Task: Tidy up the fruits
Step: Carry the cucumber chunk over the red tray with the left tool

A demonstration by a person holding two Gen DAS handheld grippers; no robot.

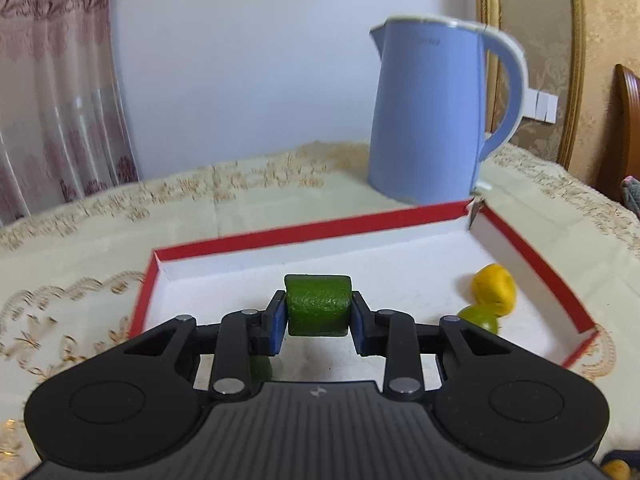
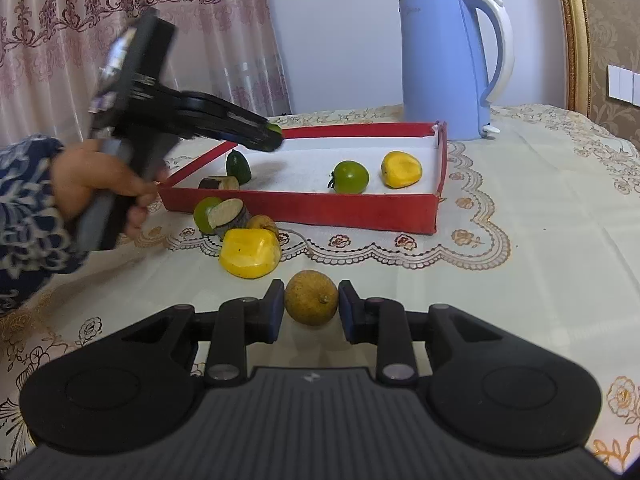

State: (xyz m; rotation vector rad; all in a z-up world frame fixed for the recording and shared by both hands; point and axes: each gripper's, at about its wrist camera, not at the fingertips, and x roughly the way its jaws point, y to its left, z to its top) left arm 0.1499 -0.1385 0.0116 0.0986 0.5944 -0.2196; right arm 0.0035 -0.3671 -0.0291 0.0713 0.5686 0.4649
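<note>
Left wrist view shows the left claw (image 1: 319, 320) clamped on a green chunk of fruit (image 1: 318, 305), held in the air over the white floor of the red tray (image 1: 532, 256); the right wrist view confirms it, with the claw tip hanging above the tray's near-left part. To do this step well, I judge the chunk should be lowered until it nearly rests on the tray floor before the pads part, and set down in the bare middle, apart from the yellow fruit (image 1: 494, 288) and the green round fruit (image 1: 480, 318) on the right, so nothing rolls. Meanwhile the right claw (image 2: 312, 306) is clamped on a brown round fruit (image 2: 311, 297) on the counter (image 2: 520, 280), well short of the tray; it should wait until the other claw clears the tray
</note>
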